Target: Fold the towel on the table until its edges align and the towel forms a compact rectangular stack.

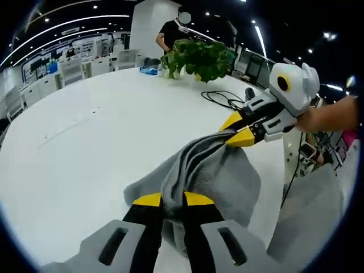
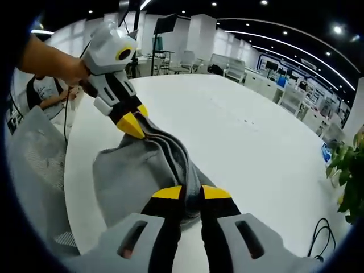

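Note:
A grey towel (image 1: 219, 170) hangs bunched between both grippers above the white table (image 1: 102, 142), its lower part sagging onto the tabletop. My left gripper (image 1: 173, 200) is shut on one end of the towel, yellow tips pinched on the cloth. The right gripper (image 1: 238, 131) comes in from the right, held by a hand, shut on the other end. In the right gripper view my right gripper (image 2: 191, 193) pinches the towel (image 2: 142, 170), and the left gripper (image 2: 135, 122) holds the far end.
A potted green plant (image 1: 199, 57) stands at the far side of the table, with black cables (image 1: 224, 98) near it. A person (image 1: 173, 31) stands behind the plant. A grey mesh chair (image 2: 34, 159) sits beside the table edge.

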Demonstrator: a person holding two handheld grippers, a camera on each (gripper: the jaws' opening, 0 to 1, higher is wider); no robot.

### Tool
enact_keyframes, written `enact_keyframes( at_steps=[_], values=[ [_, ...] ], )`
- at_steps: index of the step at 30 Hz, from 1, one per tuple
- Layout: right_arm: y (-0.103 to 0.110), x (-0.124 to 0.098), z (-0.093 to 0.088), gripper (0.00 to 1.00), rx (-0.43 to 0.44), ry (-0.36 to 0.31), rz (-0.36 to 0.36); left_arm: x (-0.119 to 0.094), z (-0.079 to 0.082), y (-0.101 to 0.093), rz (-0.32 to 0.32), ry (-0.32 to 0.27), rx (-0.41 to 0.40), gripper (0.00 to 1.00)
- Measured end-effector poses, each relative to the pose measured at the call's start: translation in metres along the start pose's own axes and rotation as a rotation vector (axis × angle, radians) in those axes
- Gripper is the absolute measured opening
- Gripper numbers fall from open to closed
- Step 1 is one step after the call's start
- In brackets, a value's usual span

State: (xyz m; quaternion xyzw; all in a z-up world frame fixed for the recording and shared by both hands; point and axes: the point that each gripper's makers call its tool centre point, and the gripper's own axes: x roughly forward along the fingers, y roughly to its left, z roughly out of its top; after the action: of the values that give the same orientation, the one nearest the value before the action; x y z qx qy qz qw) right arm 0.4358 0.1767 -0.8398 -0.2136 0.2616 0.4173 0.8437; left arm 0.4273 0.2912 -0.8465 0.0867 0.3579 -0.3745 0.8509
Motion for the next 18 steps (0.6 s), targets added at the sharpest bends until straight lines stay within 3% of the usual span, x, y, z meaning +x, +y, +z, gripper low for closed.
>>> enact_keyframes(
  at_steps=[12,18],
  values=[
    [-0.011,0.019,-0.004,0.11,-0.01,0.021,-0.021,0.014,-0.012,0.012,0.035,0.049,0.037,0.16],
    [-0.017,0.018,0.002,0.1,-0.011,0.005,-0.037,0.012,-0.009,0.019,0.063,0.041,0.064,0.19]
  ],
)
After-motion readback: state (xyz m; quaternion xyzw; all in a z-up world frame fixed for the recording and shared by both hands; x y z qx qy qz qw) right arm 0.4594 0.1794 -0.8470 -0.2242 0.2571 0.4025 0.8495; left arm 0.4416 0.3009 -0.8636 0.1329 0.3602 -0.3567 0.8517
